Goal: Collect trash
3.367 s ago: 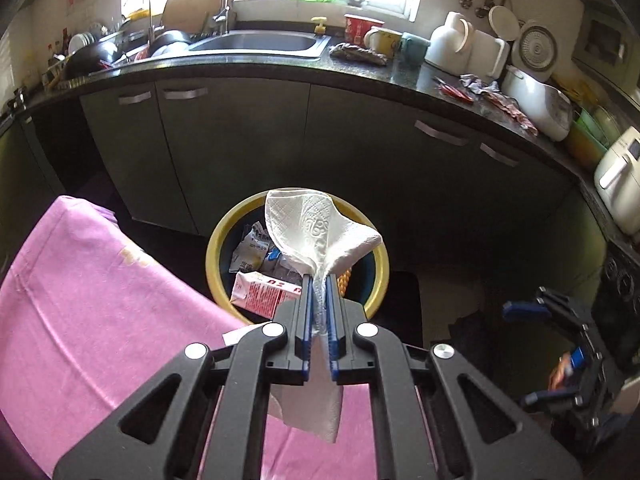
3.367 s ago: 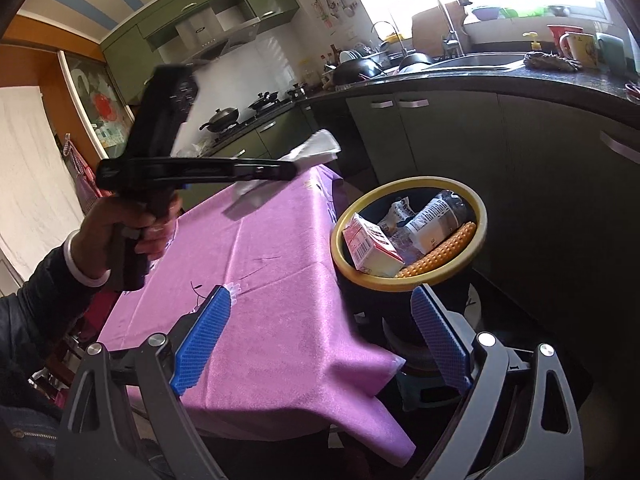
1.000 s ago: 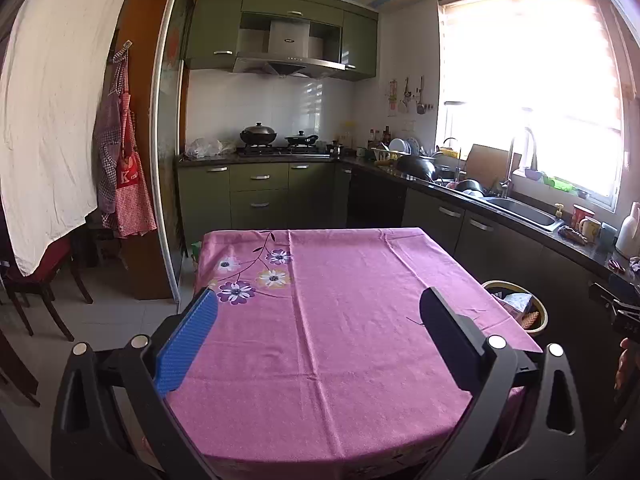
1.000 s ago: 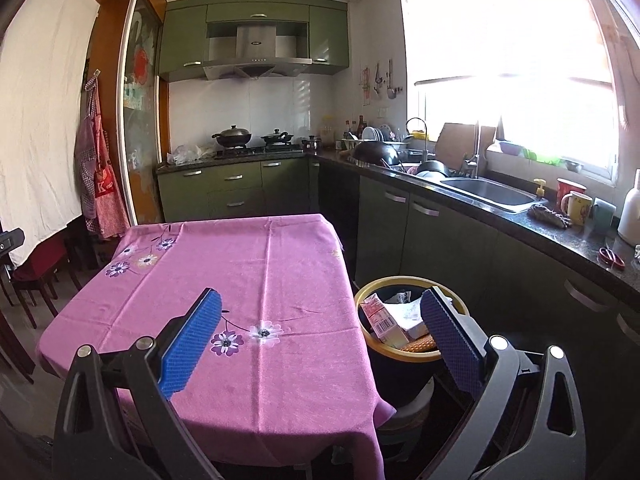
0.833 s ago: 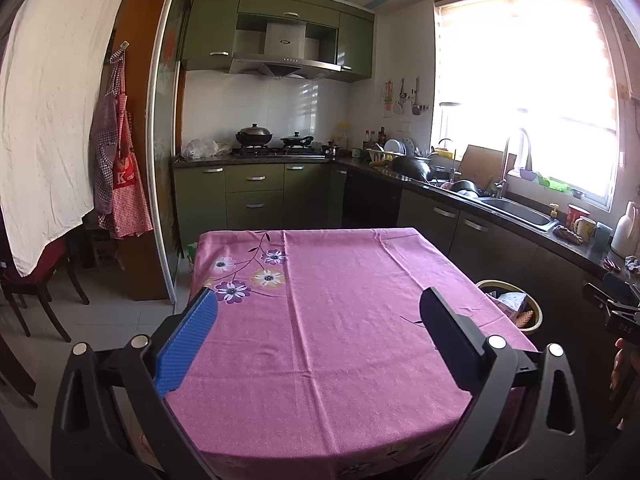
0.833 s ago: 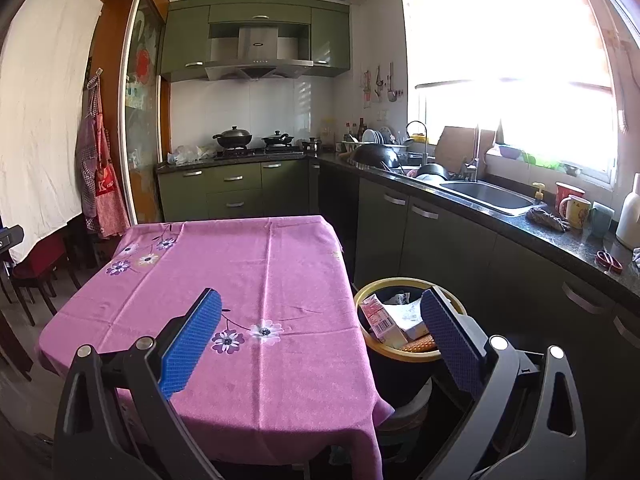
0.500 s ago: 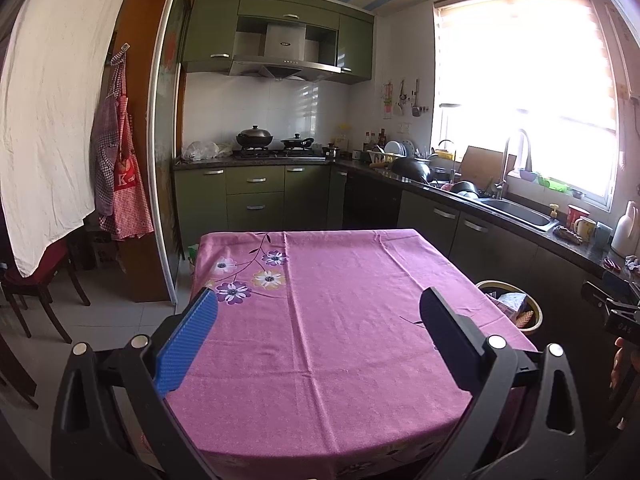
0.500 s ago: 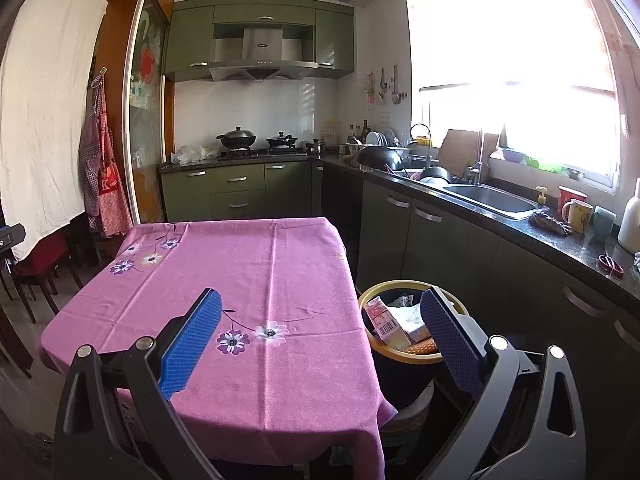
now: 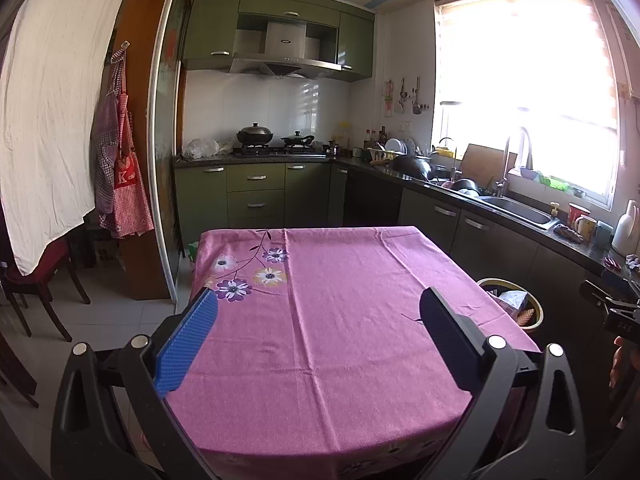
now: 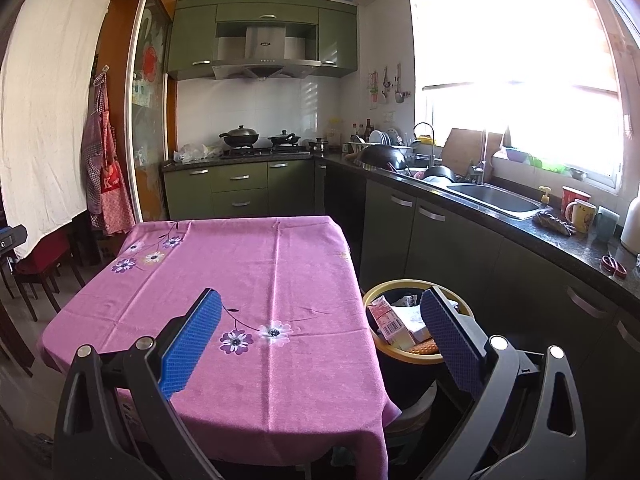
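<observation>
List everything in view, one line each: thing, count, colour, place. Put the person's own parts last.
table: one, pink flowered cloth, centre, nothing lying on it.
bin: one, yellow rim, floor right of the table.
carton: one, red and white, inside the bin.
tissue: one, white, inside the bin.
sink: one, steel, counter under the window.
mugs: two, red and yellow, right of the sink.
pans: two, black, lidded, on the stove.
aprons: two, checked, hanging at left.
chair: one, red seat, far left.
left gripper: one, black, blue pads, open, empty.
right gripper: one, black, blue pads, open, empty.
</observation>
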A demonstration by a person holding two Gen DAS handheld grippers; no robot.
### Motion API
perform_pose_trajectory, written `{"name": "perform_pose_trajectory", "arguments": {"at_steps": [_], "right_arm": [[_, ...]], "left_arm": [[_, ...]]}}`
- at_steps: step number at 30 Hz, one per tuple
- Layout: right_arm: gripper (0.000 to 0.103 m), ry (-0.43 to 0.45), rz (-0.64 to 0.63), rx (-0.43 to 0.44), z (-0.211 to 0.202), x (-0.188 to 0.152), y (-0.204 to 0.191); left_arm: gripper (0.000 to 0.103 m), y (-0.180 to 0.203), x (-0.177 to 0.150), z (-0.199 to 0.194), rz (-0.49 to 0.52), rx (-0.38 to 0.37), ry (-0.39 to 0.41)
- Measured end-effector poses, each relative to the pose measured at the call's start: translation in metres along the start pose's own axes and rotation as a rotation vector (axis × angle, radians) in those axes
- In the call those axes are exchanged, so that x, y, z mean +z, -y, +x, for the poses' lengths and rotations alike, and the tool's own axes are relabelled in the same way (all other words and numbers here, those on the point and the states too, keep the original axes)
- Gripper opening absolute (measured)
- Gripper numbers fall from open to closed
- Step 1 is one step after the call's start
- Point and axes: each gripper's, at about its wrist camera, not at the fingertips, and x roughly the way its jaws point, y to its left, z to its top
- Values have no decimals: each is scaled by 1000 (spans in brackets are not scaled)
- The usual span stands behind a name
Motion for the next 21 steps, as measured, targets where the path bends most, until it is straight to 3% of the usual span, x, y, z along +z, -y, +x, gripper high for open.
{"name": "perform_pose_trajectory", "arguments": {"at_steps": [21], "right_arm": [[98, -1, 0, 7, 6, -3, 3]], "left_arm": [[96, 0, -1, 0, 1, 2, -4]]}}
